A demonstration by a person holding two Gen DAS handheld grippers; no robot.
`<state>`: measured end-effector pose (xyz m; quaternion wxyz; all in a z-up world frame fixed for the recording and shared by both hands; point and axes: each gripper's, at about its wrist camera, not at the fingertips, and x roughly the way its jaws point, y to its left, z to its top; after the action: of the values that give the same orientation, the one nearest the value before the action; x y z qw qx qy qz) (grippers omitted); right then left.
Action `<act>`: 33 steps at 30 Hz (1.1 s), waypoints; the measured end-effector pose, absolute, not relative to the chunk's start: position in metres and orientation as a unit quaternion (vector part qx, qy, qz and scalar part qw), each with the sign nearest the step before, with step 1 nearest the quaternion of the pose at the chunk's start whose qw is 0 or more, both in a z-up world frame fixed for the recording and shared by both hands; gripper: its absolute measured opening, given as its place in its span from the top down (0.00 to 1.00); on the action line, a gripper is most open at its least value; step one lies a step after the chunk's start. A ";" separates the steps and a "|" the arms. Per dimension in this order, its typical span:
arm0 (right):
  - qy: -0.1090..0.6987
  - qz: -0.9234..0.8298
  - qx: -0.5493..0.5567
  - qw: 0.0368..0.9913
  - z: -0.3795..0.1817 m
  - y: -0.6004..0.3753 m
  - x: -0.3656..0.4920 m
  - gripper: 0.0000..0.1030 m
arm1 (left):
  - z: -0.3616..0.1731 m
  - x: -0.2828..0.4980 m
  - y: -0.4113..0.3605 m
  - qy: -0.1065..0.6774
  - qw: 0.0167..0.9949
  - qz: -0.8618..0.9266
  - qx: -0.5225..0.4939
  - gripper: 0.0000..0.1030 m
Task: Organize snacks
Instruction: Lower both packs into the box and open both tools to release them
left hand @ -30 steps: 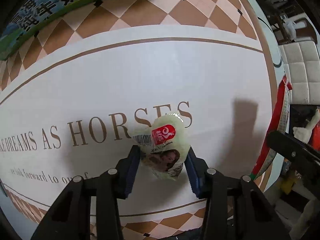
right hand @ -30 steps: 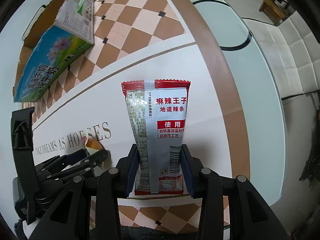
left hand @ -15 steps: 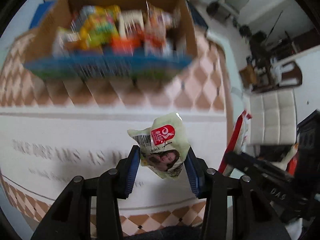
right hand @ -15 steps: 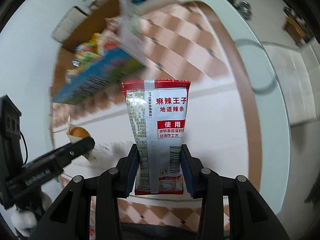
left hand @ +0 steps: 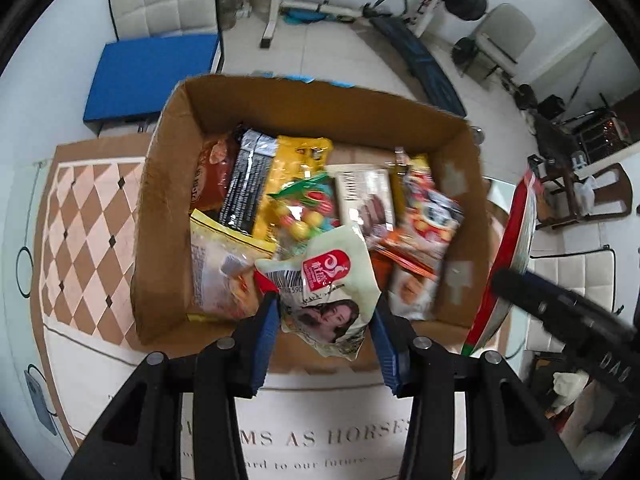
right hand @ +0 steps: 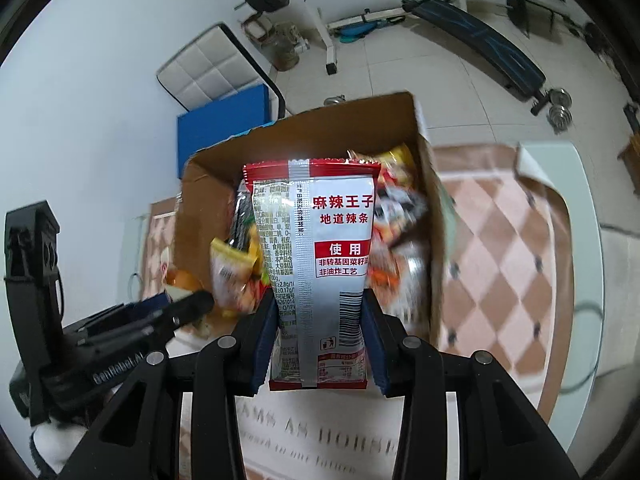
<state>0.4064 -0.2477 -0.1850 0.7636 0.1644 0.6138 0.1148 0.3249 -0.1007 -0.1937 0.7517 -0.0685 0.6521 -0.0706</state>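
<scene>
Two hand-held grippers hang over an open cardboard box [left hand: 168, 216] already crowded with snack packets. The left hand-held gripper [left hand: 324, 320] has its blue pads narrowly apart and clamped on a crumpled pale green snack pouch [left hand: 328, 296], which sits above the box's near wall. The right hand-held gripper [right hand: 318, 320] is likewise closed on the lower part of a tall red and silver snack bag [right hand: 316, 264], held upright over the middle of the box.

Likely risks: the green pouch is pinched low and hangs over the near rim, so a release here could let it fall on the edge and slide out onto the surface [left hand: 296, 444]. The tall bag could land on end against the heaped packets and topple over the wall. The two tools sit close together, the right one just beside the left in the left wrist view, so they could knock each other.

Open room: bare cardboard shows at the far end of the box; the packets fill the near part. The patterned surface around the box appears bare
</scene>
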 end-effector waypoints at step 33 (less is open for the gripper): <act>0.671 0.045 0.050 0.738 -0.248 -0.224 0.440 0.08 | -0.214 0.313 -0.080 0.646 0.762 -0.023 -0.041 0.23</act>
<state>0.4400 -0.2245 -0.2478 0.7380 0.0496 0.6715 0.0451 0.3132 -0.0798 -0.2135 0.7619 -0.0415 0.6459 -0.0231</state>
